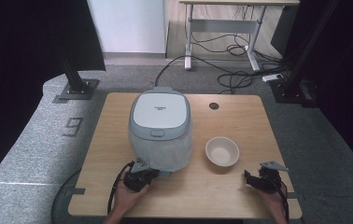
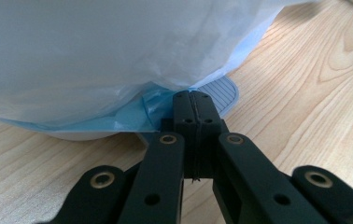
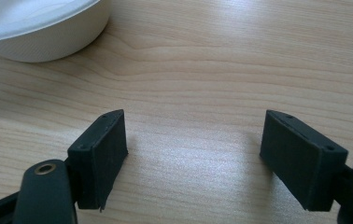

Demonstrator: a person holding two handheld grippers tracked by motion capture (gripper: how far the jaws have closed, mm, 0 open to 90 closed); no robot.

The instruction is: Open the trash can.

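Observation:
A white and grey rice cooker (image 1: 160, 114) stands mid-table, wrapped in a clear plastic bag (image 1: 165, 154) with a blue hem (image 2: 132, 116). At the cooker's near base my left gripper (image 1: 150, 172) has its jaws pressed flat together, the tips (image 2: 193, 95) pinched at the blue hem where the bag tucks under. To the cooker's right sits an empty white bowl (image 1: 222, 151), whose rim (image 3: 39, 28) reaches into the right gripper view's upper left. My right gripper (image 1: 249, 176) rests near the front right edge, open, with bare wood between its fingers (image 3: 100, 149).
A grey striped tab (image 2: 219, 93) sticks out from under the cooker beside the left jaws. The wooden table (image 1: 240, 116) has a round cable hole (image 1: 214, 106) at the back. Black frame posts and floor cables lie beyond the table.

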